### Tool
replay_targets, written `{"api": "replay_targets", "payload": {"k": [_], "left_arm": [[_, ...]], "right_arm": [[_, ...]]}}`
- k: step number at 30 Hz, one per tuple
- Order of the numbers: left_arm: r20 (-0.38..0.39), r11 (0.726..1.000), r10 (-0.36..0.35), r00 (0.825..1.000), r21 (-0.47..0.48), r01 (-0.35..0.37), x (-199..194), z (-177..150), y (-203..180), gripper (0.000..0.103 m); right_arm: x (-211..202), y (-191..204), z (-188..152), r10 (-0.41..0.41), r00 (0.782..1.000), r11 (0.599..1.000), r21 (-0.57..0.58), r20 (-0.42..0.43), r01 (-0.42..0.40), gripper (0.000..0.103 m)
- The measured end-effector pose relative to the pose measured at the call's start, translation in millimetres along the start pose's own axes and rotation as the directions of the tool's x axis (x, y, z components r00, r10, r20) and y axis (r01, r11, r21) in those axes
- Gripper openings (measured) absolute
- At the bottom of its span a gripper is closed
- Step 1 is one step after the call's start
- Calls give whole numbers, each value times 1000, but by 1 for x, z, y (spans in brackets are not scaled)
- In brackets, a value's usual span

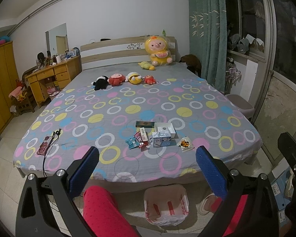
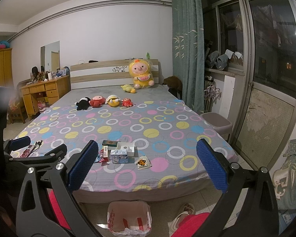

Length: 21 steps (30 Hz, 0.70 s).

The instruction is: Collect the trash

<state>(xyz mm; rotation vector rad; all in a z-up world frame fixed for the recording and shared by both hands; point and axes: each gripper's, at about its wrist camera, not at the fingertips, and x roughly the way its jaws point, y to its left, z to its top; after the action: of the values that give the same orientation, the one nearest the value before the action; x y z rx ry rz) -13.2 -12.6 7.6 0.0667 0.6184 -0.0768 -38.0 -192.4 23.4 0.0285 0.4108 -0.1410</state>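
Note:
Near the foot of the bed (image 1: 128,102) lies a cluster of litter: a dark green box (image 1: 145,124), an open white box (image 1: 164,129), a blue-and-white carton (image 1: 161,138), red wrappers (image 1: 141,138), a blue wrapper (image 1: 131,143) and an orange-printed packet (image 1: 184,143). My left gripper (image 1: 147,151) is open and empty, held off the bed's foot edge. My right gripper (image 2: 147,144) is likewise open and empty, with the carton (image 2: 119,156) and packet (image 2: 143,162) ahead of it. A bag-lined bin (image 1: 165,205) stands on the floor below the edge.
A power strip with a black cable (image 1: 44,145) lies at the bed's left corner. Small plush toys (image 1: 116,79) and a big yellow plush (image 1: 157,51) sit toward the headboard. A grey lidded bin (image 1: 240,104) stands right of the bed. The person's red-trousered legs (image 1: 104,211) and a slipper (image 1: 206,203) are below.

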Motion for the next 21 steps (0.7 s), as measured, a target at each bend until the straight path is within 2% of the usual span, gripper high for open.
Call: {"api": "replay_targets", "payload": {"k": [13, 21], "left_arm": [[-7, 1000, -9, 1000, -2, 9, 1, -2, 0, 96], [-50, 999, -10, 999, -34, 8, 23, 1, 11, 96]], "right_arm": [[2, -1, -2, 10, 1000, 1000, -12, -4, -10, 98], [24, 4, -4, 57, 998, 997, -40, -39, -58, 98]]}}
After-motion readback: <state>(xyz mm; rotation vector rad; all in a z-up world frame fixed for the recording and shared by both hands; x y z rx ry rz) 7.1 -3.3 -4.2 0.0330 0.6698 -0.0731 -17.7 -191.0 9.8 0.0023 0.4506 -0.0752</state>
